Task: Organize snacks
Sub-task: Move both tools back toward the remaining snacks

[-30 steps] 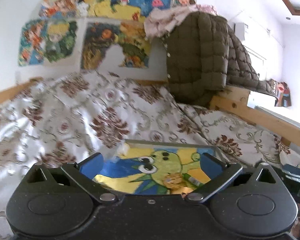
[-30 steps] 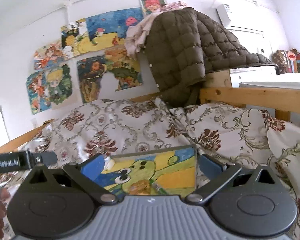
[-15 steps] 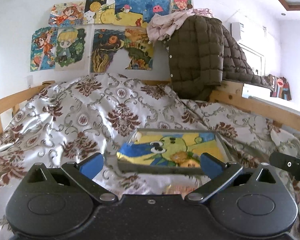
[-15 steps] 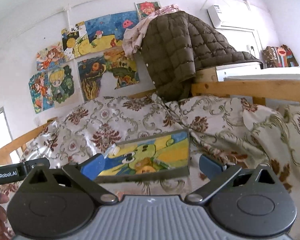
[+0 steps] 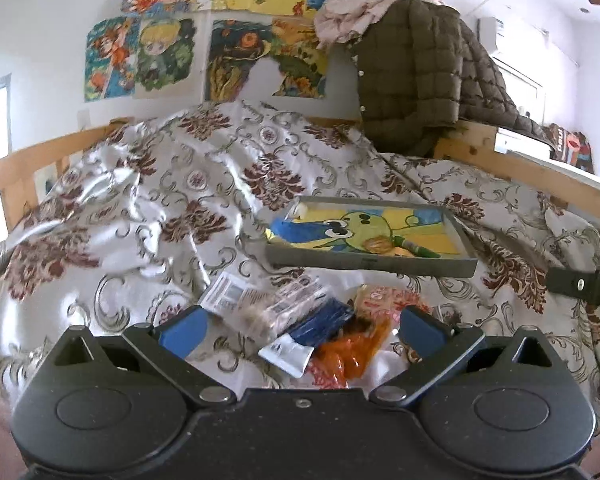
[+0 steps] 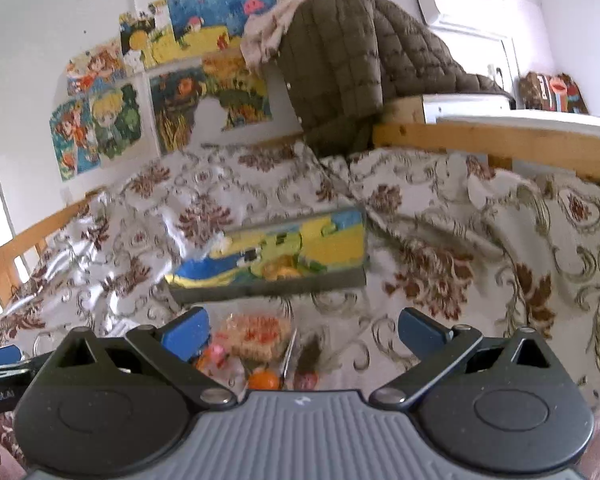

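Observation:
A shallow grey tray with a yellow, blue and green cartoon on its floor lies on the patterned bedspread. In it sit a small orange-gold wrapped snack and a green stick-shaped snack. In front of the tray is a heap of snack packets: a blue packet, an orange one and a clear one. My left gripper hovers open just over this heap. My right gripper is open too, above a crackly orange-red packet and small round sweets; the tray lies beyond.
A wooden bed rail runs along the right, another rail along the left. A brown quilted jacket hangs over the far corner. Drawings cover the wall. The right gripper's body juts in at the left view's right edge.
Both grippers have drawn back from the tray and tipped down. The tray now lies farther off, and the heap of snack packets has come into view between the open fingers.

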`<state>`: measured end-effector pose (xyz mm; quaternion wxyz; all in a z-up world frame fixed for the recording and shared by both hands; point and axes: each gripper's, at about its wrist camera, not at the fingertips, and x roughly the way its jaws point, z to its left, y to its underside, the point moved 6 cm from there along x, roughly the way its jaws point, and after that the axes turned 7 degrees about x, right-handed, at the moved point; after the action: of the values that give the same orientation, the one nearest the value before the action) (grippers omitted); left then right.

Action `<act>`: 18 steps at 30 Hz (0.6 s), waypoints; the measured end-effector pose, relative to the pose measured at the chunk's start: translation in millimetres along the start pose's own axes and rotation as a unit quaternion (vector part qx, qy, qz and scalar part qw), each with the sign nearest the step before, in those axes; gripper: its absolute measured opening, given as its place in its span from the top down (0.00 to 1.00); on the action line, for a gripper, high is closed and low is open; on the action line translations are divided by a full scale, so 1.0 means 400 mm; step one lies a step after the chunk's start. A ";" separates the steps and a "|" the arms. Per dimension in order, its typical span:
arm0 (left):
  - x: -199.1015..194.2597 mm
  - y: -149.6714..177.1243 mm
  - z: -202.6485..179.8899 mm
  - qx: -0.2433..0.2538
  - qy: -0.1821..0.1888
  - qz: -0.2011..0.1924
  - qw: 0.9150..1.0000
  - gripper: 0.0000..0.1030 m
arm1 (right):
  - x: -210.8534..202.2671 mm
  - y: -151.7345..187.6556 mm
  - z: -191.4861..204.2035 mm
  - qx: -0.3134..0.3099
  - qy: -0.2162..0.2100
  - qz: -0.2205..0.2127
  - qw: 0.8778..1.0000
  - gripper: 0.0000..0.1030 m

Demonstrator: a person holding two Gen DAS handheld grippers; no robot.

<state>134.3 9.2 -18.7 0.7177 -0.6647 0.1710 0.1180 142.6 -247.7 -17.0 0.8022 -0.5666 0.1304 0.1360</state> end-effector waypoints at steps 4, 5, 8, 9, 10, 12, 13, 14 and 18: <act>-0.014 0.014 0.004 -0.001 -0.005 0.003 1.000 0.01 | -0.005 0.027 0.006 -0.008 0.010 0.021 1.000 0.00; -0.015 0.019 0.004 0.000 -0.007 0.006 1.000 0.01 | -0.007 0.033 0.009 -0.011 0.012 0.026 1.000 0.00; -0.018 0.024 -0.001 0.002 -0.014 0.013 1.000 0.01 | -0.013 0.050 0.017 -0.023 0.019 0.036 0.999 0.00; -0.020 0.026 -0.002 0.003 -0.014 0.012 1.000 0.01 | -0.013 0.055 0.020 -0.029 0.021 0.042 0.998 0.00; -0.022 0.026 -0.002 0.004 -0.015 0.011 1.000 0.01 | -0.013 0.059 0.025 -0.036 0.021 0.047 0.998 0.00; -0.023 0.025 -0.002 0.003 -0.018 0.010 1.000 0.01 | -0.018 0.069 0.038 -0.049 0.014 0.052 0.997 0.00; -0.024 0.025 -0.001 0.002 -0.019 0.011 1.000 0.01 | -0.021 0.073 0.045 -0.056 0.012 0.053 0.997 0.00; -0.024 0.025 -0.001 0.000 -0.019 0.011 1.000 0.01 | -0.022 0.077 0.050 -0.061 0.012 0.054 0.997 0.00; -0.024 0.026 -0.002 0.002 -0.020 0.012 1.000 0.01 | -0.025 0.083 0.059 -0.066 0.015 0.060 0.996 0.00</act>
<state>121.4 10.0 -24.2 0.7207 -0.6589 0.1649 0.1389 122.4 -215.7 -34.8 0.7516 -0.6113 0.1668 0.1835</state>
